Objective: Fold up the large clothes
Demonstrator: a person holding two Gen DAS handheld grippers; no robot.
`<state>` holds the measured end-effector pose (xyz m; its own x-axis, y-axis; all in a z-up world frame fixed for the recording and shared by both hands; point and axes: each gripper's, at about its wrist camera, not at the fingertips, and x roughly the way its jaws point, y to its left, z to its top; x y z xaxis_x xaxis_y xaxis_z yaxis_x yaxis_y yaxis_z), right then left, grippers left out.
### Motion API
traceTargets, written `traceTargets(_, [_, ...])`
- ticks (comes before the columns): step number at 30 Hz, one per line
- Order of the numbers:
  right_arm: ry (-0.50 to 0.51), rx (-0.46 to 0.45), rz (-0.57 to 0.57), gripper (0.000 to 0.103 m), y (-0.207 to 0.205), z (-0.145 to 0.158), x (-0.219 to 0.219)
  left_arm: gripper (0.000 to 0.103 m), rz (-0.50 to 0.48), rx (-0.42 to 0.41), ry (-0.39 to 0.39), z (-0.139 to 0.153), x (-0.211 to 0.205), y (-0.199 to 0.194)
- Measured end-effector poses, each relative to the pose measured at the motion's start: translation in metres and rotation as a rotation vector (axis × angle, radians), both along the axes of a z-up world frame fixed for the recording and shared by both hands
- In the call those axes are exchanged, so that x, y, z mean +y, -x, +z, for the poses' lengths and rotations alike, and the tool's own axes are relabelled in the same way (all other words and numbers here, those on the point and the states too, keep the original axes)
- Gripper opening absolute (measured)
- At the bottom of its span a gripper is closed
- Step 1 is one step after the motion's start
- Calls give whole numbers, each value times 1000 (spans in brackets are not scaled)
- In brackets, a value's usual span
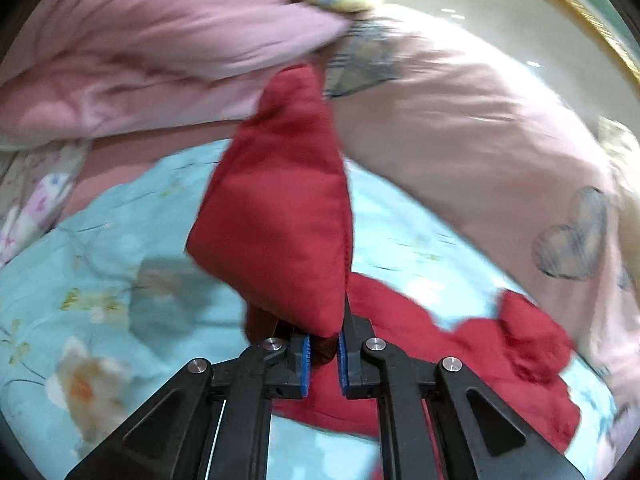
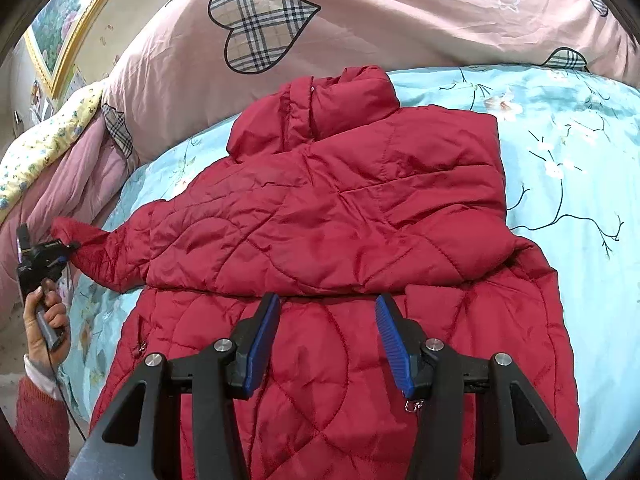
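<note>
Left gripper (image 1: 323, 354), blue ribbed pads nearly together, pinches a puffy red sleeve (image 1: 280, 216) rising toward 12 o'clock over the floral sheet (image 1: 100, 280). Right gripper (image 2: 328, 344) spread wide above the quilted red jacket (image 2: 340, 216), collar at 12, sleeve at 9 o'clock

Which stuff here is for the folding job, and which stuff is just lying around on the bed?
For the job:
- red quilted jacket
- left gripper, shut on the jacket's sleeve cuff
- right gripper, open above the jacket

Just lying about:
- pink duvet with plaid hearts
- blue flowered bedsheet
- yellow flowered cloth
- framed picture
</note>
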<state>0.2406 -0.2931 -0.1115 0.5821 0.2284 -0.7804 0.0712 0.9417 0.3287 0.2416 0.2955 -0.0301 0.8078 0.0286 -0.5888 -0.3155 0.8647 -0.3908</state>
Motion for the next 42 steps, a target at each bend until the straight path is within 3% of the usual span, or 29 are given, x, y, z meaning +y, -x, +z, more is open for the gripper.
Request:
traceTargets(5, [-29, 24, -11, 52, -2, -5, -5, 7, -183, -40, 5, 12, -61, 14])
traceTargets(15, [-92, 32, -70, 53, 2, -5, -28, 7, -490, -46, -23, 8, -156, -5])
traceTargets(21, [-117, 14, -115, 53, 2, 2, -50, 7, -599, -3, -51, -8, -201, -24])
traceTargets(30, [-188, -10, -177, 54, 2, 5, -86, 8, -769, 72, -78, -54, -262, -64])
traceTargets(33, [-219, -22, -204, 60, 0, 4, -97, 8, -813, 106, -114, -71, -285, -74])
traceTargets(38, [-356, -45, -228, 68, -12, 3, -112, 8, -836, 114, -176, -89, -302, -79])
traceTargets(42, [-481, -34, -211, 68, -35, -8, -114, 8, -838, 110, -207, -93, -305, -81])
